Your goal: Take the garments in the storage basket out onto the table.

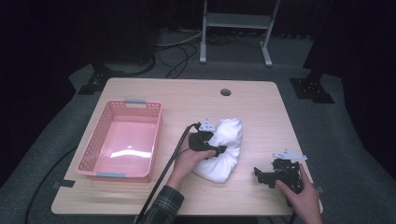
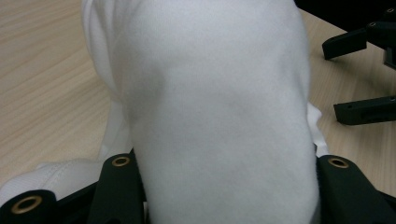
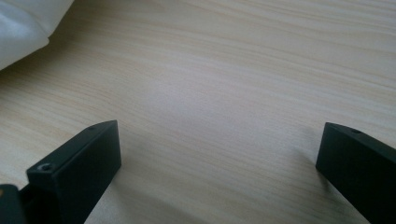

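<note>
Left tongs point(image 1: 219, 150) gripping white cloth point(image 1: 226, 147), right tongs point(image 1: 259, 176) agape

No writing, label, brand, number or sign can be read on anything here.
</note>
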`<state>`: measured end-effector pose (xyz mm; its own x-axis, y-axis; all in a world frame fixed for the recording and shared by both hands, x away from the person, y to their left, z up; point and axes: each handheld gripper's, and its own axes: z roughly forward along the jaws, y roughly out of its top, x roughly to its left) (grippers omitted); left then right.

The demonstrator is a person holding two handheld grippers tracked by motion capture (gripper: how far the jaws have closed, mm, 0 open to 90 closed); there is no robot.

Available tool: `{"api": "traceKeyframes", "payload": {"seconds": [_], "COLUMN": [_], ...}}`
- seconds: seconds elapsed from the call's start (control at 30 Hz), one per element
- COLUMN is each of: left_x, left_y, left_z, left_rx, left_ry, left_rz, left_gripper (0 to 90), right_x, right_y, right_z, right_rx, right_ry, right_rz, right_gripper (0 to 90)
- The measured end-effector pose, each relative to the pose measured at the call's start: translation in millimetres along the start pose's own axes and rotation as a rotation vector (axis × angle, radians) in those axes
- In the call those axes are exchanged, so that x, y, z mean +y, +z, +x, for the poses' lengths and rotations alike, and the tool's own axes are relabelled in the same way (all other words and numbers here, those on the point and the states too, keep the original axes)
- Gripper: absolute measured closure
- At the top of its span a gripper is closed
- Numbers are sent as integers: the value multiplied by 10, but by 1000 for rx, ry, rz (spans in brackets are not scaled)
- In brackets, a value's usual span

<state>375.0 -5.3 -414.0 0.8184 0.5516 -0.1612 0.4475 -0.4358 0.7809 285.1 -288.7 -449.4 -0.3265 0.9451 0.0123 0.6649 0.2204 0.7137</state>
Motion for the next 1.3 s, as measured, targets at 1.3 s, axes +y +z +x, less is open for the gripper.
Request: {"api": "traceKeyframes", "payload": {"seconds": [1.3], "left_x": [37], "left_y": [119], "left_z": [-12], "left_rx": [42], "left_ry": [-28], "left_rz": [81], "left_gripper": [113], "right_x": [0], "right_y": [0], "right_z": [0], "right_rx": [0], "right_ry": [0], "right_rz": [0], "right_gripper": [0]}}
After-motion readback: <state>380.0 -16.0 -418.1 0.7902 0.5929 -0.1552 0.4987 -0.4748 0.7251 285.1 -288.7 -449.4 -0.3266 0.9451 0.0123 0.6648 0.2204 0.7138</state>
